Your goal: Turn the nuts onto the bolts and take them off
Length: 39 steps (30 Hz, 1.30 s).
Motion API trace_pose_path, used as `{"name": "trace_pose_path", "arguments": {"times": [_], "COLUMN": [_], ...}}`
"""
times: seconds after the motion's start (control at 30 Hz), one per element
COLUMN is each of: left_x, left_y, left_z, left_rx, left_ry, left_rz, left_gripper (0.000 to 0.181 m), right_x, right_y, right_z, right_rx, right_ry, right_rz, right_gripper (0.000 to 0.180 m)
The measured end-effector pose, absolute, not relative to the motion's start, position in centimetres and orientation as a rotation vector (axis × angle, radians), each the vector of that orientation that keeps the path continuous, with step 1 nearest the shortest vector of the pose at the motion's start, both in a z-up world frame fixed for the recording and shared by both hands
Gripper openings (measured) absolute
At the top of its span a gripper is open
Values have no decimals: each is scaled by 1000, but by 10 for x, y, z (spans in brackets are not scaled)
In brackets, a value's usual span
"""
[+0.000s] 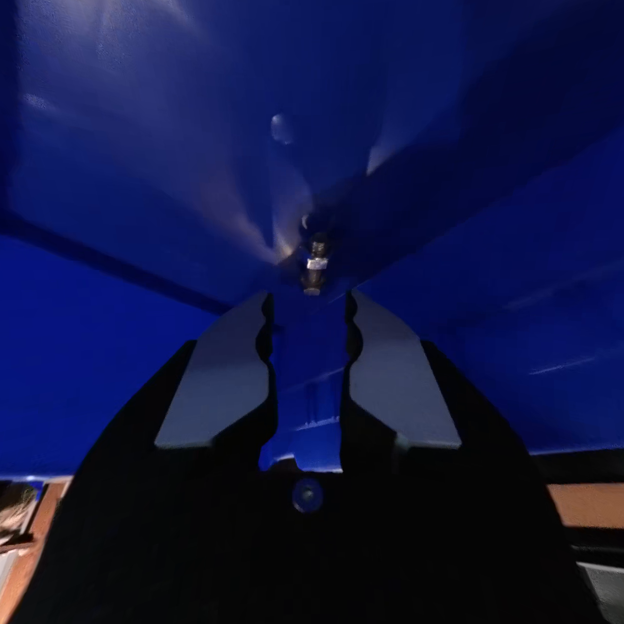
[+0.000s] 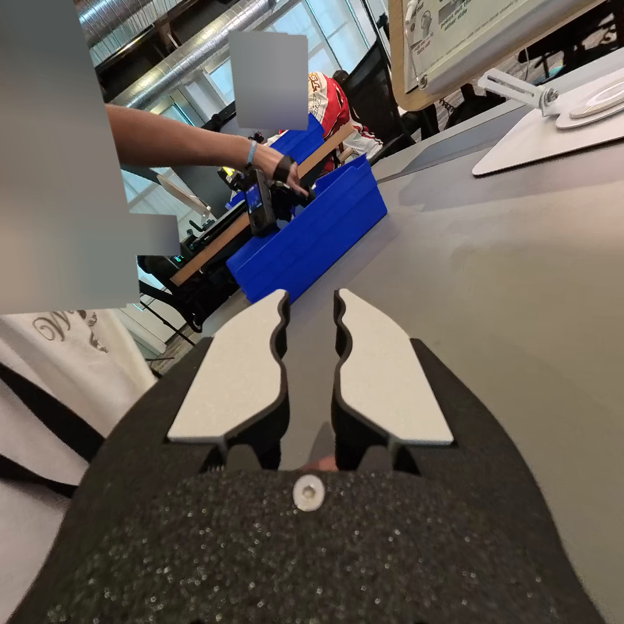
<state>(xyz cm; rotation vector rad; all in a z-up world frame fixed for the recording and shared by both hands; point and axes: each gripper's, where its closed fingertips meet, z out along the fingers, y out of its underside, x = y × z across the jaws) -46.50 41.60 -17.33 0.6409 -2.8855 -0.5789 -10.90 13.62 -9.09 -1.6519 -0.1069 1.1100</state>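
In the left wrist view my left gripper [image 1: 308, 297] reaches down into a blue plastic bin [image 1: 135, 135], open and empty. Just beyond its fingertips, in the bin's far corner, lies a dark bolt [image 1: 315, 270] with a silver nut [image 1: 316, 265] on its shank. The fingers do not touch it. In the right wrist view my right gripper [image 2: 311, 297] is open and empty, held low over a grey table [image 2: 489, 304]. The same blue bin [image 2: 310, 236] stands ahead on the table, with a person's hand holding the left gripper [image 2: 270, 199] inside it.
A white flat stand base [image 2: 547, 135] with a metal arm sits at the table's far right, under a tilted board [image 2: 472, 40]. A white garment [image 2: 50, 371] is at the left. Another desk, more blue bins and a seated person lie beyond the table.
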Motion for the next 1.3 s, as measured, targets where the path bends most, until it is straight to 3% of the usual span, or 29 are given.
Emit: {"name": "trace_pose_path", "arguments": {"times": [0.17, 0.23, 0.53, 0.83, 1.07, 1.3], "left_x": [-462, -462, -462, -403, -338, -245], "left_y": [410, 413, 417, 387, 328, 237], "left_z": [-191, -191, -185, -118, -46, 15], "left_rx": [660, 693, 978, 1985, 2709, 2732], "left_ry": [-2911, -2900, -2875, -3006, -2883, -2645], "left_rz": [-498, -485, -655, -426, 453, 1678], "left_gripper": [39, 18, 15, 14, 14, 13], "right_x": [-110, -110, -111, -111, -114, -125], "right_y": [139, 138, 135, 129, 127, 131], "right_z": [-90, -90, -92, -93, -84, -76], "right_rx": [-1651, -1653, -1660, -1657, -1627, -1646], "right_ry": [-97, -100, -111, -144, -205, -452], "right_rz": [1129, 1133, 1135, 1094, 1048, 888], "right_gripper": [24, 24, 20, 17, 17, 20]}}
